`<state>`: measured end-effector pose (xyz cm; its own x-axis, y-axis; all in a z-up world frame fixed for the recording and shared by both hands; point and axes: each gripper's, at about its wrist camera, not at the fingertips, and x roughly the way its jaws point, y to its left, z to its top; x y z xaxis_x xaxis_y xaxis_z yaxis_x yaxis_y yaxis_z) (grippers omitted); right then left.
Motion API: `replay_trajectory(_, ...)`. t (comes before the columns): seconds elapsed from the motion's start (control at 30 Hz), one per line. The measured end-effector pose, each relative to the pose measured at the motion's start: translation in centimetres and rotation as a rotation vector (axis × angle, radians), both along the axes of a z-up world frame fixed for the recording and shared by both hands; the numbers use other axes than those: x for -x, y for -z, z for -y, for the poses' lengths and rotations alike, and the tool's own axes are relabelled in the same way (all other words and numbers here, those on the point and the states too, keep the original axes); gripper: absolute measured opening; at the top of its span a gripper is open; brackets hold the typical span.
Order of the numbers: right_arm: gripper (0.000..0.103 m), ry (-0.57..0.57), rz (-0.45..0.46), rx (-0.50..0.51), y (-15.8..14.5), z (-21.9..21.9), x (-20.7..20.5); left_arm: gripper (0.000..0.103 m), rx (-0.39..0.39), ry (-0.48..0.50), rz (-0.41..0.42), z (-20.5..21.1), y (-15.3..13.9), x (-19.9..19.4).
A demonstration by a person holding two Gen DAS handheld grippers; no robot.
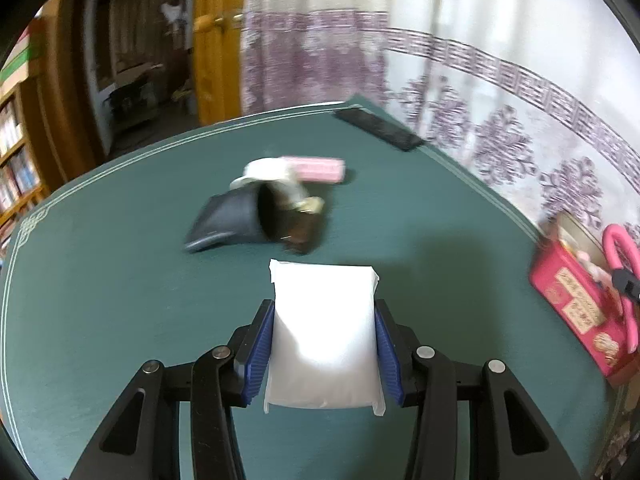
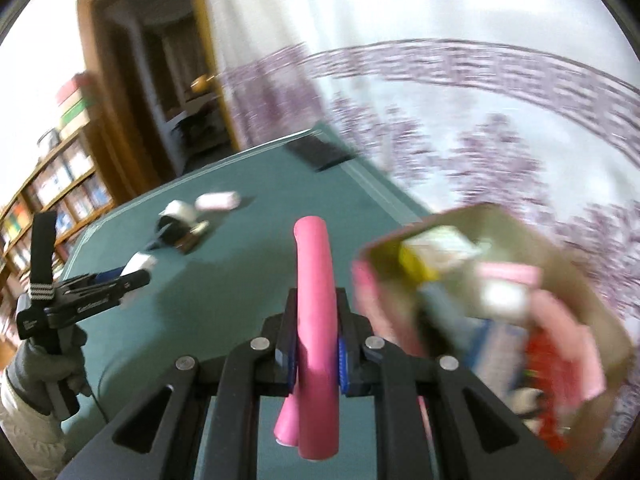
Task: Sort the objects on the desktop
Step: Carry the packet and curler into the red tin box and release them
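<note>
Now, from the left wrist view, the left gripper [image 1: 324, 344] is partly closed on a white packet [image 1: 324, 332], its 2 blue pads [image 1: 258, 354] pressing the packet's sides above the green table [image 1: 100, 280]. Farther off on the table lies a blurred cluster: a dark pouch [image 1: 228, 220] with a white item and a pink box [image 1: 318, 169] just behind it. A black flat device [image 1: 378, 128] sits at the far edge, near the patterned curtain [image 1: 500, 92]. At the right edge stands a red box [image 1: 576, 300], with a pink loop [image 1: 624, 276] over it. From the right wrist view, the right gripper [image 2: 318, 354] is clamped tight on that pink loop [image 2: 312, 280], which stands up between its jaws. Just right of it is the open red box [image 2: 480, 308], blurred, holding mixed items. On the left, a gloved hand [image 2: 44, 364] holds the left gripper [image 2: 132, 276] with the white packet [image 2: 138, 262] at its tip.
</note>
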<state>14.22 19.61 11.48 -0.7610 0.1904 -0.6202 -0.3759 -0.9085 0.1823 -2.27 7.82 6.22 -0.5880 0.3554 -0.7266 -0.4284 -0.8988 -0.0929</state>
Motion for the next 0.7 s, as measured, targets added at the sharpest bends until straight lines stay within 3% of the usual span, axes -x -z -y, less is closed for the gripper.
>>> replay_trajectory(0.3,0.016,0.174,0.004,-0.017,0.1,-6.3,-5.1,0.049,-0.008,0.170,-0.017,-7.5,-2.1,-3.1)
replay_trajectory(0.7,0.016,0.211,0.014,0.036,1.9,-9.5,-7.4,0.049,-0.038,0.384,-0.008,-17.3,-3.6,-7.0)
